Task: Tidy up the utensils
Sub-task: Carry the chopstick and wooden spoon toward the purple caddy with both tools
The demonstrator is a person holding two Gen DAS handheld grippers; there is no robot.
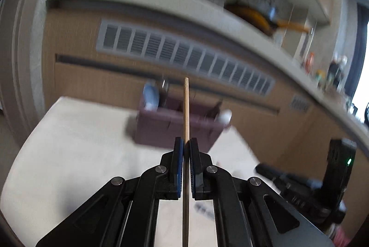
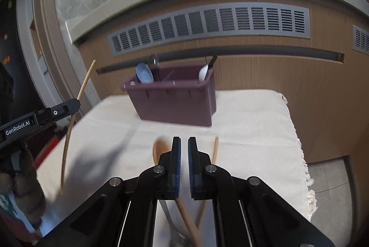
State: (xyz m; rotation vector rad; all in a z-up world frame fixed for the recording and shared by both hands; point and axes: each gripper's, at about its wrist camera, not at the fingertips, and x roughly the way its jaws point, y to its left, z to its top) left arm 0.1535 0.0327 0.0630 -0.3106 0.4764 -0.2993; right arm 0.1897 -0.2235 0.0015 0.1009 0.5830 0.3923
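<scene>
On the cloth-covered table (image 2: 253,113), reading from the left of the right wrist view, the left gripper (image 2: 77,104) is clenched on a single wooden chopstick (image 2: 69,129), lifted off the cloth and slanting up past the cabinet; a sleeve (image 2: 25,180) shows below it. Further right, near the table's far edge, stands the purple utensil caddy (image 2: 175,104), with a blue spoon (image 2: 144,73) and a metal spoon (image 2: 154,62) in its left compartment and a white spoon (image 2: 203,73) at its right end. Nearest the camera, the right gripper (image 2: 184,143) has its jaws drawn nearly together, empty, above a wooden spoon (image 2: 159,149) and a second chopstick (image 2: 215,149) lying on the cloth. Only the left wrist view shows the chopstick pinched between the blue pads (image 1: 181,168), its tip rising before the blurred caddy, with the right gripper (image 1: 260,169) at the right edge.
</scene>
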